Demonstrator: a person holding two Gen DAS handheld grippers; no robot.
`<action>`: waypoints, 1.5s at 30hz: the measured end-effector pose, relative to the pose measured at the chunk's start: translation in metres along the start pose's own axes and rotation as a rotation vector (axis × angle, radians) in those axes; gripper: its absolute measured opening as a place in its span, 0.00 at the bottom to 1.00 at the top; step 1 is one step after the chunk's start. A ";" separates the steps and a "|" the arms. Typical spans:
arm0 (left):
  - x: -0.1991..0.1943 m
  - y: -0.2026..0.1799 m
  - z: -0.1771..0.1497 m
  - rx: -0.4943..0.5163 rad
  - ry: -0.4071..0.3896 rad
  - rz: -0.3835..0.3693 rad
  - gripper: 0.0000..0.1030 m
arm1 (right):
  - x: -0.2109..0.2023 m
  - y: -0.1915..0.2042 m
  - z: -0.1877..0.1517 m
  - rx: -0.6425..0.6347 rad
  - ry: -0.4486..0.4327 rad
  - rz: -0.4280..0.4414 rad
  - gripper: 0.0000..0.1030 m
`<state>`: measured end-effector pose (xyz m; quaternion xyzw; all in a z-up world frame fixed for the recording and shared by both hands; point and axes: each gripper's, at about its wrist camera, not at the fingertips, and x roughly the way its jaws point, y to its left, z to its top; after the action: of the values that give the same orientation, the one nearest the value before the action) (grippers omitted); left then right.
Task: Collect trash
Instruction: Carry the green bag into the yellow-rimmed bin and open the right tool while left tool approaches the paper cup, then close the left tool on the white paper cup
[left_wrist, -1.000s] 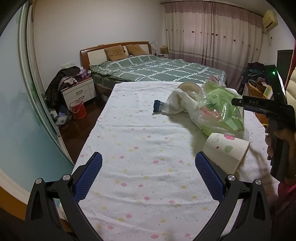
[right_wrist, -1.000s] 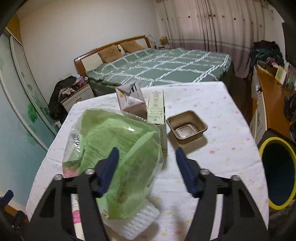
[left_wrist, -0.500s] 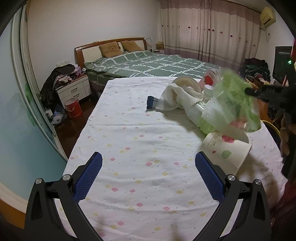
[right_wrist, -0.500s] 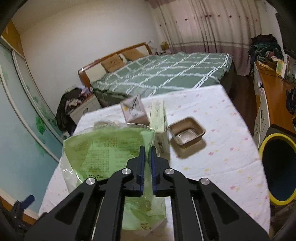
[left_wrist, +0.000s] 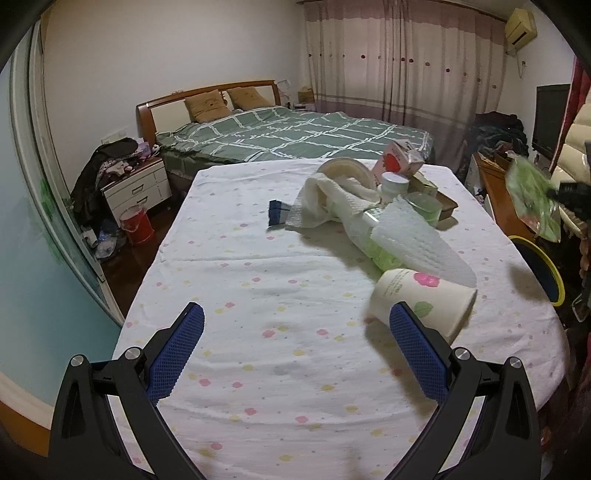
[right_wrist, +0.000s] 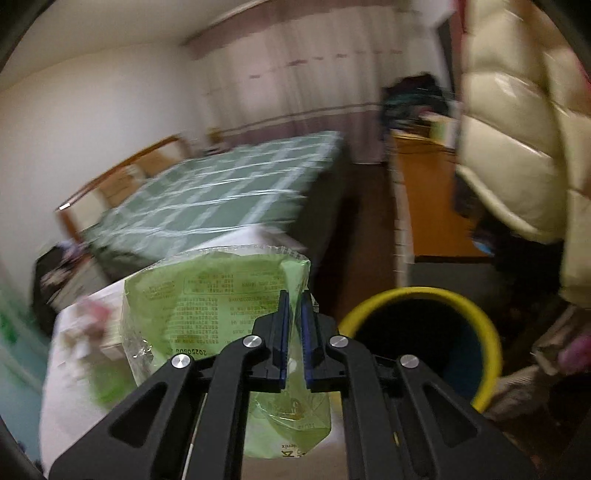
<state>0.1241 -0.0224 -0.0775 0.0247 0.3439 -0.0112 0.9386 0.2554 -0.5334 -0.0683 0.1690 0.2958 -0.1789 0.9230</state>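
My right gripper (right_wrist: 293, 301) is shut on a crinkled green plastic bag (right_wrist: 207, 299), which hangs from its pads just left of a yellow-rimmed bin (right_wrist: 484, 332). In the left wrist view the same green bag (left_wrist: 532, 201) hangs in the air past the table's right edge, above the bin (left_wrist: 546, 266). My left gripper (left_wrist: 295, 345) stands open over the near part of the table, with nothing between its fingers. A paper cup (left_wrist: 421, 301) with a pink flower lies on its side just beyond the left gripper's right finger (left_wrist: 417, 343).
On the flowered tablecloth (left_wrist: 258, 280) lie a white towel (left_wrist: 328, 199), a foam-wrapped green bottle (left_wrist: 399, 243), a carton (left_wrist: 397, 160), a clear cup (left_wrist: 423, 206) and a small blue object (left_wrist: 276, 214). A bed (left_wrist: 288, 133) stands beyond; a cream padded jacket (right_wrist: 517, 122) hangs right.
The right gripper shut on the green bag, lifted it off the table and swung it right toward the bin. The foam-wrapped bottle under it now shows. The left gripper shifted only slightly.
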 end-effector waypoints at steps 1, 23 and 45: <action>-0.001 -0.003 0.000 0.005 -0.003 -0.003 0.96 | 0.005 -0.008 0.001 0.010 0.001 -0.026 0.07; -0.013 -0.042 0.003 0.075 -0.008 -0.068 0.96 | 0.051 -0.097 -0.023 0.083 0.073 -0.245 0.45; 0.068 -0.072 0.019 0.424 0.160 -0.464 0.96 | 0.033 -0.063 -0.028 0.005 0.084 -0.157 0.50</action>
<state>0.1857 -0.0960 -0.1100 0.1413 0.4030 -0.2945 0.8549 0.2397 -0.5852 -0.1227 0.1551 0.3460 -0.2441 0.8926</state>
